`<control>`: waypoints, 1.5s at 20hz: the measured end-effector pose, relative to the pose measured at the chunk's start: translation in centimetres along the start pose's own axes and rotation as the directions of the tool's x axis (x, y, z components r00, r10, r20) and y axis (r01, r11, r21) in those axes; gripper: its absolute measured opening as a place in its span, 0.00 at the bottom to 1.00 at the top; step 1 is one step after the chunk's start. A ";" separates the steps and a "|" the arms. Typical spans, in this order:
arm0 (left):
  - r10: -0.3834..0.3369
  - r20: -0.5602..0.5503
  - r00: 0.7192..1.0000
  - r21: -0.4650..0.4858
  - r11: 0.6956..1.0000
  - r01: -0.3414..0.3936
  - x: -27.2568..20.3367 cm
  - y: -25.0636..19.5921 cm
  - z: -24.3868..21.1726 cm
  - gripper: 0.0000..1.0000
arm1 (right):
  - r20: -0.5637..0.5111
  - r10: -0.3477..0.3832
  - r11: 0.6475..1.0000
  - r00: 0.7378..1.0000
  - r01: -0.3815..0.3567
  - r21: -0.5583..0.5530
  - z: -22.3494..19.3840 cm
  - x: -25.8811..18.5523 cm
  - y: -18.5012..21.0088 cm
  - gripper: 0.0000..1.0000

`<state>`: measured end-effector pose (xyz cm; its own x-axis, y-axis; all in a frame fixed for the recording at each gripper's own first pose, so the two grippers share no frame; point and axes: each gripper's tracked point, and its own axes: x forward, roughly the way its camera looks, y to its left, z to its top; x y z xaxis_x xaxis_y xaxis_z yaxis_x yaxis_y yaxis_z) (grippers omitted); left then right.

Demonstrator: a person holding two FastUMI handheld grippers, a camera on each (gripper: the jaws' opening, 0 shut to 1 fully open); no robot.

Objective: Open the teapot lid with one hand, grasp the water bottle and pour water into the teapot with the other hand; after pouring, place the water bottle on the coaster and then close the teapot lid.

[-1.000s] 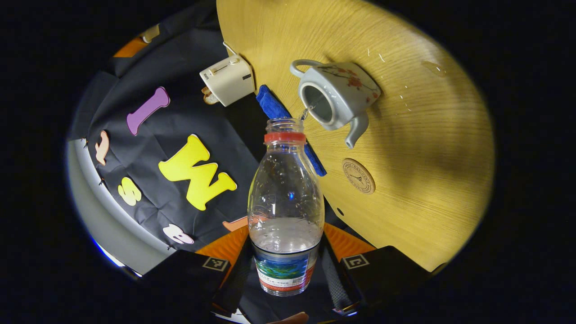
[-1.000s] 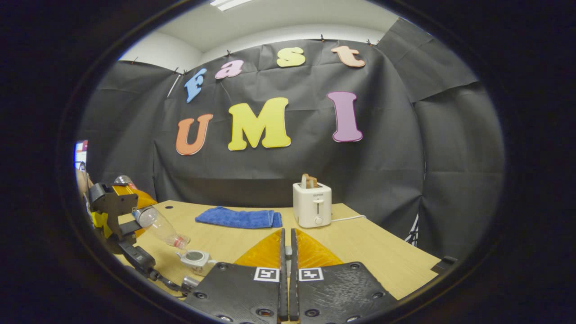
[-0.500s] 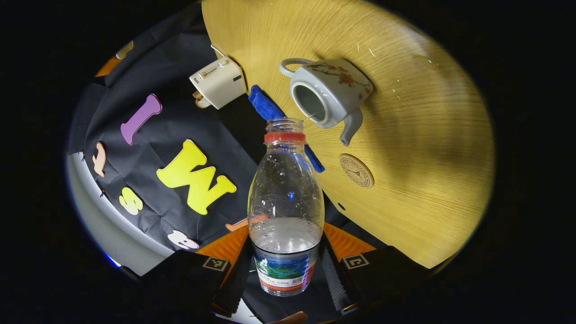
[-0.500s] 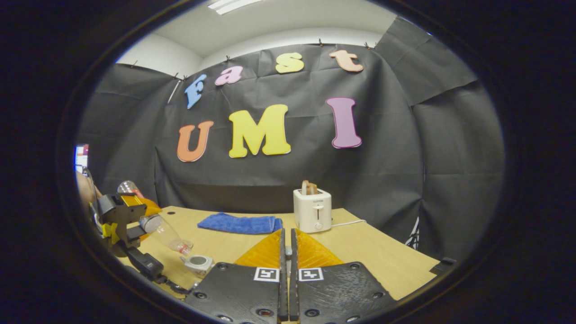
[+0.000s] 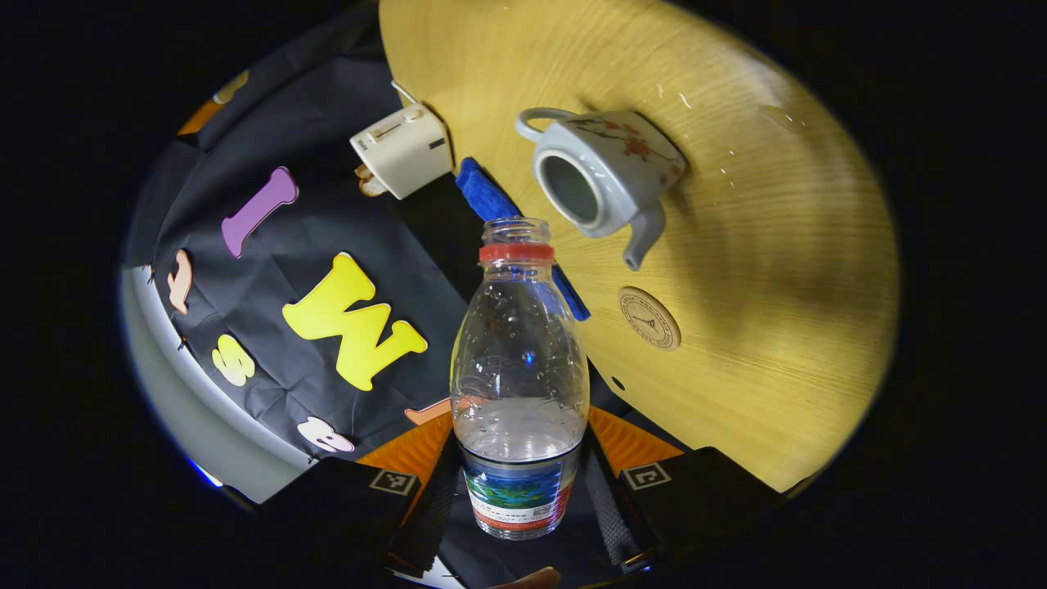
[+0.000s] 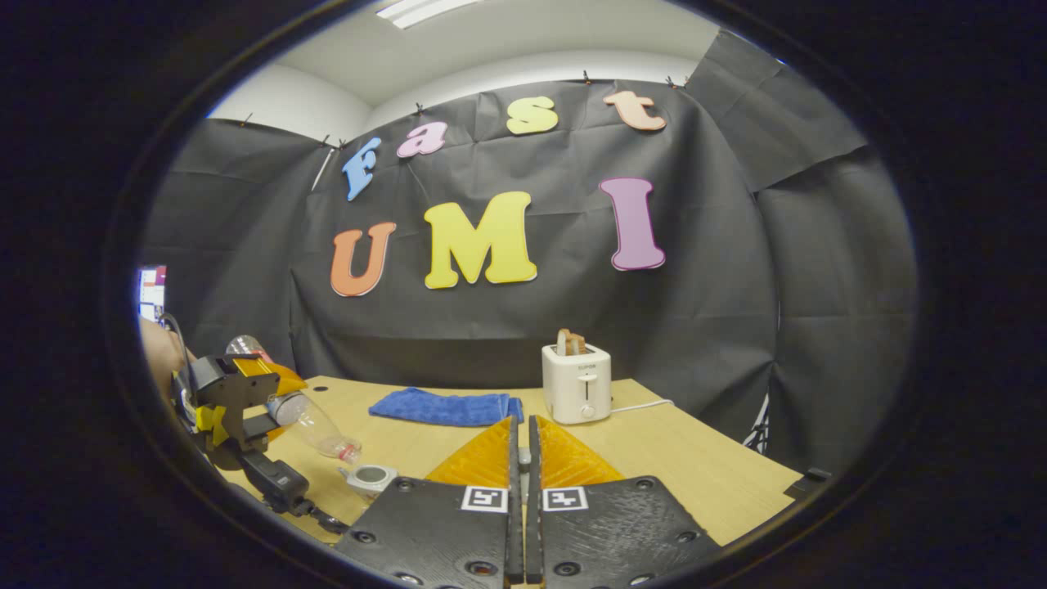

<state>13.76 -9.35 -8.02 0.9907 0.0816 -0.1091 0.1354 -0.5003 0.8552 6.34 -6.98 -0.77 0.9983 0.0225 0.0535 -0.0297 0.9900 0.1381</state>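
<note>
- Left hand-held gripper [image 5: 521, 499] clamps the water bottle [image 5: 520, 376], tilted mouth-first toward the open teapot [image 5: 601, 176] on the surface [image 5: 777, 270]
- Right hand-held gripper [image 6: 521, 458] has fingers pressed together; any lid between them is hidden
- No stream visible; pouring looks finished
- Left: bottle onto coaster [image 5: 649, 318], then lid on

the teapot [image 6: 370, 478] is partly hidden behind the right claw [image 6: 519, 458], its lid unseen.
</note>
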 end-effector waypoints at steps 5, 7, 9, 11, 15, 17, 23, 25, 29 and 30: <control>-0.031 0.046 0.998 -0.376 0.925 0.046 1.0 0.2 -1.3 0.76 | -0.002 -0.011 1.000 1.000 0.011 0.008 0.0 0.0 -0.5 0.01; -0.063 0.062 0.996 -0.522 0.849 0.086 1.8 -0.3 -1.8 0.76 | -0.005 -0.009 1.000 1.000 0.009 0.009 -0.1 0.1 -0.4 0.01; -0.070 0.076 0.995 -0.662 0.742 0.102 2.4 -0.2 -2.4 0.76 | -0.005 -0.010 1.000 1.000 0.010 0.002 -0.1 0.1 -0.3 0.01; -0.077 0.074 0.994 -0.807 0.581 0.105 3.4 -0.2 -3.2 0.76 | -0.004 -0.012 1.000 1.000 0.012 -0.003 -0.2 0.1 -0.3 0.01; -0.165 0.113 0.980 -0.976 0.167 0.141 5.3 -1.9 -3.3 0.77 | -0.011 -0.008 1.000 1.000 0.008 -0.012 -0.5 0.3 0.0 0.01; -0.173 0.158 0.972 -0.987 0.008 0.161 6.0 -2.2 -2.7 0.77 | -0.009 -0.006 1.000 1.000 0.006 -0.018 -0.5 0.2 0.2 0.01; -0.104 0.135 0.985 -0.939 -0.331 0.093 8.5 -3.2 -4.2 0.78 | -0.016 0.002 1.000 1.000 -0.002 -0.008 -0.8 0.3 0.6 0.01; -0.074 0.134 0.988 -0.911 -0.402 0.094 9.2 -3.6 -3.7 0.78 | -0.018 0.011 1.000 1.000 -0.011 -0.014 -1.0 0.3 1.0 0.01; 0.024 0.109 0.994 -0.848 -0.520 0.105 10.2 -3.5 -2.9 0.78 | -0.022 0.007 1.000 1.000 -0.007 -0.028 -1.4 0.6 1.2 0.01; 0.041 0.086 0.995 -0.838 -0.538 0.094 10.7 -3.2 -3.1 0.78 | -0.024 0.006 1.000 1.000 -0.007 -0.029 -1.5 0.7 1.3 0.01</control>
<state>23.91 -4.19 -10.34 0.9930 -0.0134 -0.1175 0.0080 0.9989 -0.0461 7.10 -5.47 -2.04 0.9990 0.0322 0.0304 -0.0353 0.9934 0.1089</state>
